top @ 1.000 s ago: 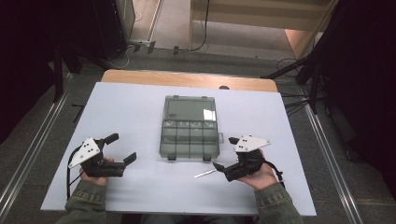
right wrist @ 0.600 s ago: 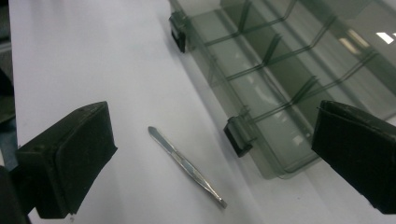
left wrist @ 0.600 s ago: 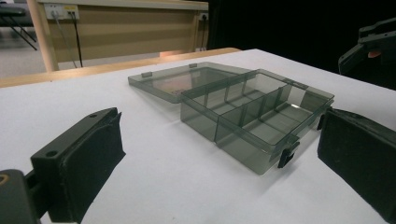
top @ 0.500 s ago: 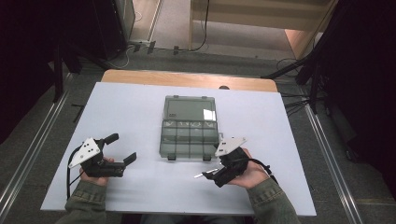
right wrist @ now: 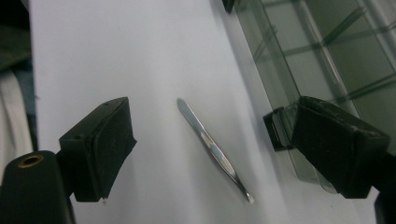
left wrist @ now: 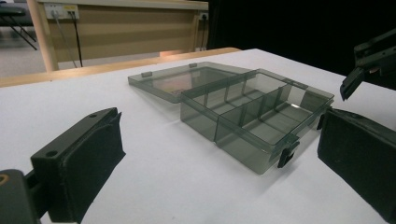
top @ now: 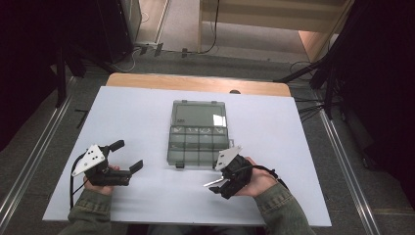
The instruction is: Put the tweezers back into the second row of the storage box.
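With slim silver metal tweezers (right wrist: 212, 149) flat on the white bench (top: 147, 112) between the right gripper's (top: 219, 185) spread, empty fingers (right wrist: 100, 147): likely reaching; next, lower and pinch. Left gripper (top: 128, 156) open, empty.

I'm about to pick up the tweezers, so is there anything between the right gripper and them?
Nothing visible. The tweezers lie bare on the table between the open jaws of the right gripper; the box sits beside them.

The left gripper (top: 129, 155) rested at seven o'clock on the table, jaws spread wide. The right gripper (top: 219, 184), at five o'clock, pointed toward eight, jaws apart.
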Demonstrator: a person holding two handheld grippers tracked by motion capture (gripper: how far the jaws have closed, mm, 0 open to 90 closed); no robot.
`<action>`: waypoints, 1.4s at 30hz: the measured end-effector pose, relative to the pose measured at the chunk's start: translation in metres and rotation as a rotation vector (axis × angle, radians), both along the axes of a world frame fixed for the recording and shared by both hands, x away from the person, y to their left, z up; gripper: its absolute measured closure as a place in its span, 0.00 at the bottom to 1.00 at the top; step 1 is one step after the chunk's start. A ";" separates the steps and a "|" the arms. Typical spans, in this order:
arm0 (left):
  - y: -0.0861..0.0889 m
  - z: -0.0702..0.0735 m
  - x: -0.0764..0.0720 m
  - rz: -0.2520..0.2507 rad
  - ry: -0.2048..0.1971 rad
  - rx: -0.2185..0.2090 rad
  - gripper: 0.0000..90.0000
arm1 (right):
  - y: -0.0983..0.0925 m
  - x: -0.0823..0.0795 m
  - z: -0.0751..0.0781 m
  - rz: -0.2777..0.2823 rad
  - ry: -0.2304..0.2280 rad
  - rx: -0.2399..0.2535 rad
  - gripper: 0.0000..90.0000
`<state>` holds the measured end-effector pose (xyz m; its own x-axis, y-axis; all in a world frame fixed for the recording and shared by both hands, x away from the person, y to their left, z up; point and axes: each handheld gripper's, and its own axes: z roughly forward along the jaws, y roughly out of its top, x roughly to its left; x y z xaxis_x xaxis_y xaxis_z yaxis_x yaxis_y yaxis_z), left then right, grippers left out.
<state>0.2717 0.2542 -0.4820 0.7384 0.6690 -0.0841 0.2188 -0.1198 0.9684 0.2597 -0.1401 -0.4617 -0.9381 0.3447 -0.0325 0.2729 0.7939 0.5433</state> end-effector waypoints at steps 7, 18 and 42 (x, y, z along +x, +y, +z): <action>0.000 0.000 0.000 -0.001 0.000 0.002 0.00 | 0.006 0.001 -0.008 0.057 0.031 -0.085 0.22; 0.000 0.000 0.000 0.000 0.009 -0.001 0.00 | 0.007 0.006 -0.015 0.007 0.036 -0.179 0.55; 0.000 -0.001 0.001 -0.005 0.015 -0.002 0.00 | 0.011 0.007 -0.012 0.076 0.141 -0.187 0.95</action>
<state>0.2725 0.2542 -0.4827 0.7402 0.6654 -0.0966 0.2328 -0.1189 0.9652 0.2666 -0.1291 -0.4737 -0.9610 0.2730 0.0444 0.2712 0.8984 0.3454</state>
